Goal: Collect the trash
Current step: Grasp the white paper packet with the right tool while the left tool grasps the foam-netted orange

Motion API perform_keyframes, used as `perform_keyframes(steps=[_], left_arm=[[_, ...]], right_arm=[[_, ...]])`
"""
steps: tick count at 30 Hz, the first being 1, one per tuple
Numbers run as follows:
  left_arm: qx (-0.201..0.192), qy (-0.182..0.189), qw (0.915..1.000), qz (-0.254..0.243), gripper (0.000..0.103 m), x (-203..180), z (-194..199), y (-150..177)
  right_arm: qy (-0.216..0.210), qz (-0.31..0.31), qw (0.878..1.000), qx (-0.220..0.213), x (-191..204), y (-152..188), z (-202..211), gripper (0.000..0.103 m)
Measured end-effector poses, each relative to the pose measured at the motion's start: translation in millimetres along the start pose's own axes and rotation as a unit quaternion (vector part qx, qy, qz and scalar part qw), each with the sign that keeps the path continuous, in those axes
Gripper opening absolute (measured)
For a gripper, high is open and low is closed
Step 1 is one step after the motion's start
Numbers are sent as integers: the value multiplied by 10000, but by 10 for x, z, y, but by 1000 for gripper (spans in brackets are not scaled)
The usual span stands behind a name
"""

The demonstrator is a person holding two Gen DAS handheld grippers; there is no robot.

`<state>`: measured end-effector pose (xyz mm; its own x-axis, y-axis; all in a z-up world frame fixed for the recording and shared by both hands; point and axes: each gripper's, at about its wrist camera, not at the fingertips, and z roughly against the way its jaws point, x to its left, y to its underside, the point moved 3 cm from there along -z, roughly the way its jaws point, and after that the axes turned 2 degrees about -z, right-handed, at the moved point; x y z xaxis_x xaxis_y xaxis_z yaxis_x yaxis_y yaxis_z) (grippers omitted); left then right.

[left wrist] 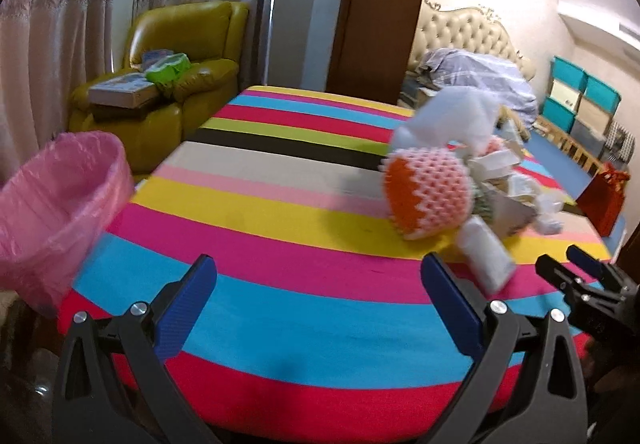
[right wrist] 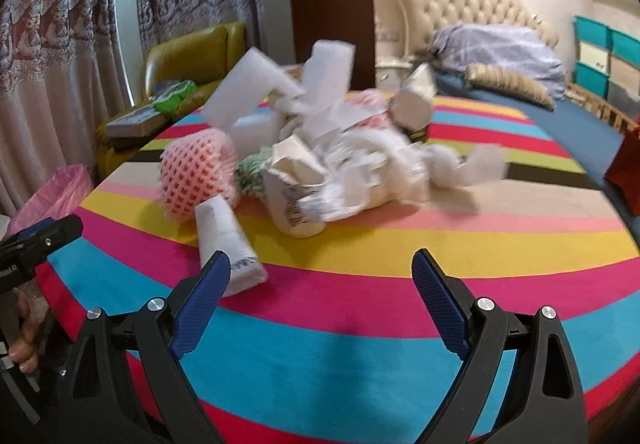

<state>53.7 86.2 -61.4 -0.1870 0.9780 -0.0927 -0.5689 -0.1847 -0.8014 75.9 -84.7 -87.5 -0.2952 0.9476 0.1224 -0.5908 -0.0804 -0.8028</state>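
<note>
I am holding both claws low over the near edge of the striped counter, and neither is gripping anything. The right claw is spread wide, its blue fingers framing bare cloth. The trash pile is sitting in the middle of the right view: foam blocks, a pink net sleeve, crumpled paper and paper cups. The nearest piece is a white cup lying on its side just beyond my left-hand finger, its long axis running from upper left to lower right of the frame, so it lies ahead and slightly left of the gap. The left claw is also spread and empty, and in its view the pile sits in the right half while the pink-lined bin is hanging off the counter's edge at middle left. I am judging the right claw nearer the cup and the left nearer the bin. The right should shift left and turn to close across the cup's width.
</note>
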Motion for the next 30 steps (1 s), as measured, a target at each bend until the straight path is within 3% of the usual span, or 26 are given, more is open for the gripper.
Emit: perform_keyframes(steps=[7,11,17,19,24,30], left_arm=[[117,-146,9993,-338,98,143,-133,37],[223,-19,9982,-559,98,81,-183,73],[356,3,9975,-614,98,59,-250,70],[393,41,9976,-562,98,44,-254,31],[495,308,9964,-622,98,-144,-353,-144],[570,707,9937,-655,98,-614,-603,-345]], right_arm=[[-274,59,9987,434,232,-15,-268,86],[-237,370,9972,607,433,-51,-399,86],[-285,691,9938,825,587,-91,-503,66],[-334,728,9933,829,581,-91,-505,40],[-324,589,9967,445,398,-83,-328,36],[-14,403,9991,110,49,-4,-36,36]])
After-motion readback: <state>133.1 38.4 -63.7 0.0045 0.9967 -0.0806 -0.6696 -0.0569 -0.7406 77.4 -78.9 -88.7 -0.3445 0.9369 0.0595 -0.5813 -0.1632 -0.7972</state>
